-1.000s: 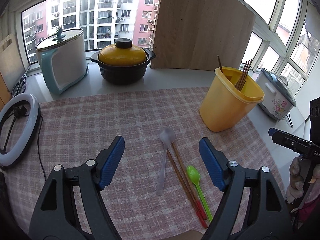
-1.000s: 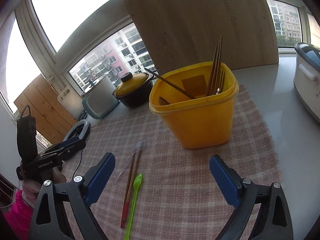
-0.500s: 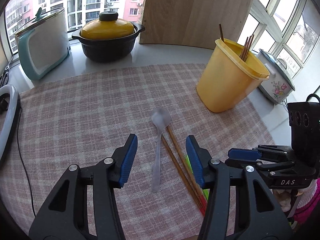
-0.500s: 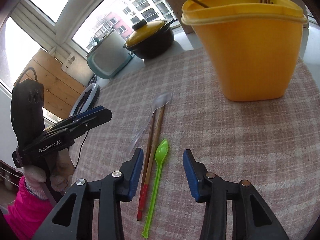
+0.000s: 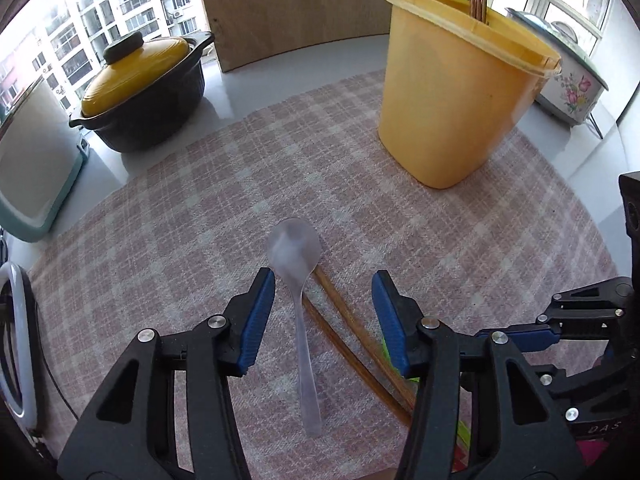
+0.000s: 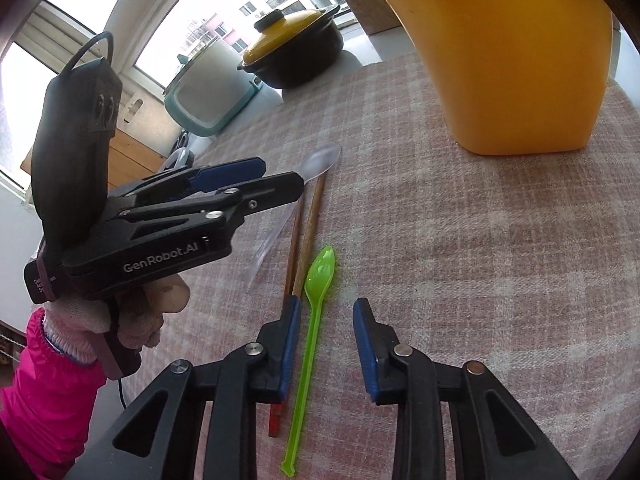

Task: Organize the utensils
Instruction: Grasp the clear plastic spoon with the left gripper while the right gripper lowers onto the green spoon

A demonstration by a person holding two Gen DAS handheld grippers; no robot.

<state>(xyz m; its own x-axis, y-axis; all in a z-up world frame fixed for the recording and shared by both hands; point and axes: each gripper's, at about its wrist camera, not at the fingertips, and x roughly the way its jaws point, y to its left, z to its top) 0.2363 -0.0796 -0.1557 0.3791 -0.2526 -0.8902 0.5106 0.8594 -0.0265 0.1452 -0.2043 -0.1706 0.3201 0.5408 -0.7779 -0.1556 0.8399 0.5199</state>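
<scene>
A clear plastic spoon [image 5: 298, 292] is seen lying flat on the checked cloth [image 5: 192, 216] in the lower centre of the left wrist view, its handle framed by the left gripper [image 5: 323, 312], whose blue-padded fingers [image 5: 256, 320] are held narrowly apart and are clamped on nothing. Just to its right a pair of brown chopsticks [image 5: 352, 344] is laid, touching the spoon near the bowl. In the right wrist view a green spoon [image 6: 314, 320] is found at lower centre, just beside the chopsticks, between the parted fingers [image 6: 366, 344] of the right gripper [image 6: 325, 340]. A yellow utensil tub [image 5: 456, 88] holding more chopsticks is set at upper right. A yellow-lidded black pot [image 5: 148, 96] stands on the bench at upper left
</scene>
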